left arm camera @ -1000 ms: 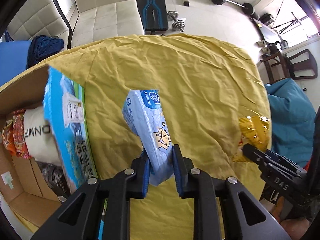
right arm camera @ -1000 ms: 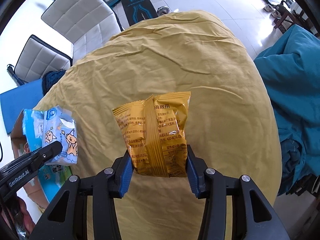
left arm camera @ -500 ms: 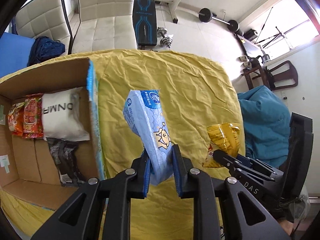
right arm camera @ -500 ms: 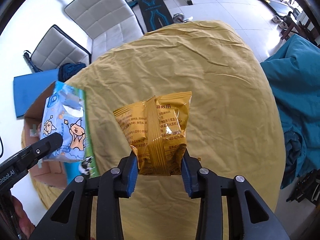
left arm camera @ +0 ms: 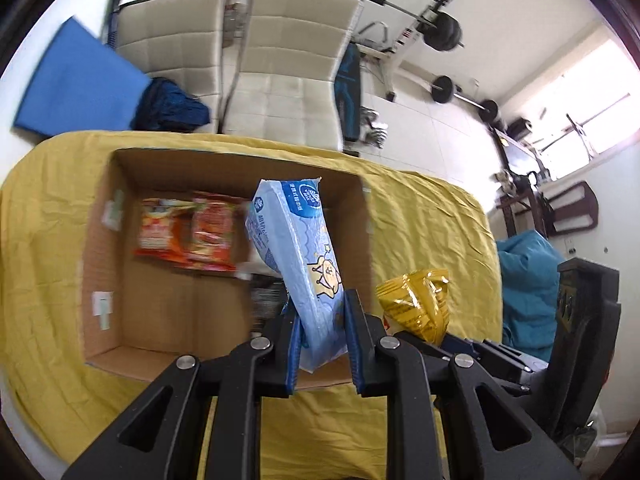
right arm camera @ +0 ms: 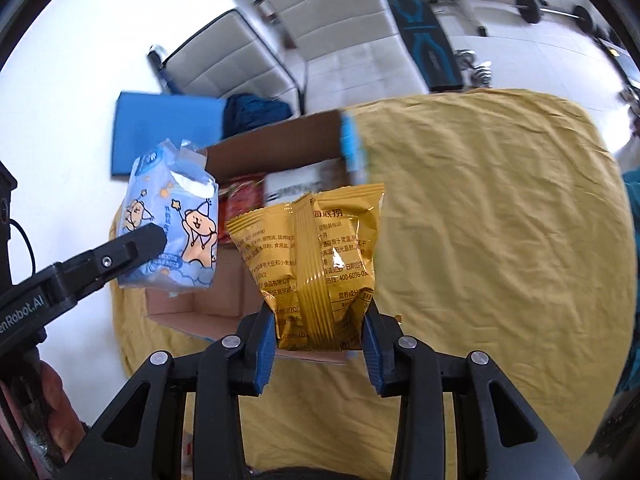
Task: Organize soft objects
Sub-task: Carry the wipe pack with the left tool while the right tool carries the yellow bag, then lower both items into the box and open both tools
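Blue tissue pack (left arm camera: 296, 248) clamped in left tool (left arm camera: 322, 344), above cardboard box (left arm camera: 100, 240).

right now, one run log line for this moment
left gripper: shut on blue tissue pack | right gripper: shut on yellow snack bag | both over cardboard box

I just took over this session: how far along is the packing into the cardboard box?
Done: red snack packs and a white package already lie in the cardboard box. In hand: the left gripper is shut on the blue tissue pack, the right gripper on the yellow snack bag, both above the box. Left: releasing both inside. The yellow tablecloth shows nothing else loose.
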`<act>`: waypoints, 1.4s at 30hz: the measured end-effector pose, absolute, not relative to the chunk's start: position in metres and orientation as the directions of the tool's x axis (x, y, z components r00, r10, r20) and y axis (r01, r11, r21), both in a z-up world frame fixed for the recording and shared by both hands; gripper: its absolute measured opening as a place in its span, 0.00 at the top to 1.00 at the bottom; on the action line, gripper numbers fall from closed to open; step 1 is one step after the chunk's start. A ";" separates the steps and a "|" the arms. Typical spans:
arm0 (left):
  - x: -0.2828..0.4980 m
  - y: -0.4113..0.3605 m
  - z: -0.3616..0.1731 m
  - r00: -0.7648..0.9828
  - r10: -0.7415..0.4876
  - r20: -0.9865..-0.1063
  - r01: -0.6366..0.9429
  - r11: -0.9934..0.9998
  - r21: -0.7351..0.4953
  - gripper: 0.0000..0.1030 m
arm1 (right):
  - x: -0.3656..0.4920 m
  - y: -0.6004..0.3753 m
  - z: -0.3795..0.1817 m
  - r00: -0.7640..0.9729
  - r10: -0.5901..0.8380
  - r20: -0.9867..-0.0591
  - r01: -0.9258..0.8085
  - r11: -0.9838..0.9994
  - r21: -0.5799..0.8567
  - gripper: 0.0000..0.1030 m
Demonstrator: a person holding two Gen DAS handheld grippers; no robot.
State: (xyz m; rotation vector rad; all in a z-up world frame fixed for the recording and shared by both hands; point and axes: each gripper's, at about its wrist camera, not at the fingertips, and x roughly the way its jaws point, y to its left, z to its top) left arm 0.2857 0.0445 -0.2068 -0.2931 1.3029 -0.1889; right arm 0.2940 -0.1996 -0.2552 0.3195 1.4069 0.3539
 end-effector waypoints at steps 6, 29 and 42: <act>0.277 0.127 -0.232 0.237 -0.262 -0.936 -0.122 0.947 -0.296 0.83 | 0.299 -0.109 -0.295 0.035 0.442 -0.896 -0.096 0.894 0.437 0.62; 0.286 0.198 -0.376 -0.021 -0.359 -0.933 -0.136 0.926 -0.353 0.81 | 0.302 -0.001 -0.436 -0.124 0.372 -0.920 -0.015 0.926 0.377 0.60; 0.273 0.201 -0.379 -0.069 -0.297 -0.952 -0.110 0.951 -0.288 0.74 | 0.292 0.017 -0.442 -0.131 0.320 -0.938 -0.064 0.942 0.330 0.44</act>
